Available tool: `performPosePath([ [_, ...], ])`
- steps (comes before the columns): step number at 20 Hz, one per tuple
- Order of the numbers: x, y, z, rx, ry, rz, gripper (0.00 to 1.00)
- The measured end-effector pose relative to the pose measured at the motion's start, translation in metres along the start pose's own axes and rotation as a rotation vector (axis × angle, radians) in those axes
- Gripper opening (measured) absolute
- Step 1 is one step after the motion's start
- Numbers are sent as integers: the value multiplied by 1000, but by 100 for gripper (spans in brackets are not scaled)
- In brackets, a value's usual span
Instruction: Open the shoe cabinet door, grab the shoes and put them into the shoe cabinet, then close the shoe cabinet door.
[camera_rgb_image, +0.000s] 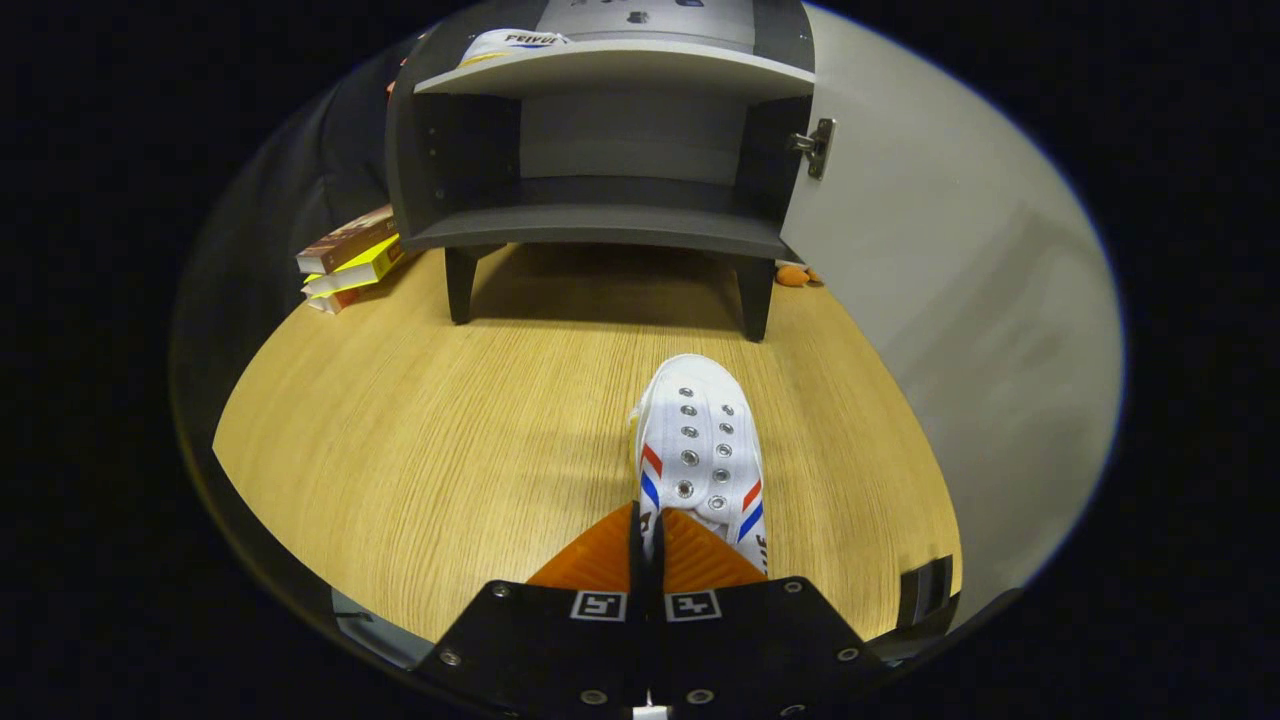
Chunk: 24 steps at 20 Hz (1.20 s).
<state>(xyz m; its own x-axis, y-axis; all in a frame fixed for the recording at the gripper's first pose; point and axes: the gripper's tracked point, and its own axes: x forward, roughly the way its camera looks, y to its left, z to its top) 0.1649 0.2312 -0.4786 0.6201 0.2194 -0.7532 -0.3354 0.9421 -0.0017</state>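
Pale wood-grain tabletop (430, 440) is spread beneath the scene, and a dark grey shoe cabinet (610, 150) on short legs is stood at its far side. Its door (960, 300) is swung fully open to the right, a metal hinge (815, 147) being seen where door and cabinet meet. The lower compartment is bare, while a second white shoe (512, 43) is seen on the shelf above it, at the left. A stack of books (350, 260) is laid on the table beside the cabinet's left leg, and a small orange object (793, 275) is glimpsed behind the right leg, too small to be identified. A white canvas shoe (700, 450) with metal eyelets and red and blue stripes is found just ahead of the fingers, toe pointed toward the cabinet and well apart from it. The gripper (650, 545) is closed down to a narrow slit, and the heel edge of that shoe is pinched between its two fingers (600, 560).
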Motion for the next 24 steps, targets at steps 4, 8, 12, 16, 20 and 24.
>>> performPosePath([
  [4,-25,2,31,-11,-46,11,0],
  [8,-57,7,61,10,-55,16,0],
  [12,-89,8,101,42,-121,1,0],
  [16,-116,5,140,33,-169,-29,0],
  [20,-131,-2,193,25,-249,-76,0],
  [24,-143,-6,256,12,-343,-99,0],
])
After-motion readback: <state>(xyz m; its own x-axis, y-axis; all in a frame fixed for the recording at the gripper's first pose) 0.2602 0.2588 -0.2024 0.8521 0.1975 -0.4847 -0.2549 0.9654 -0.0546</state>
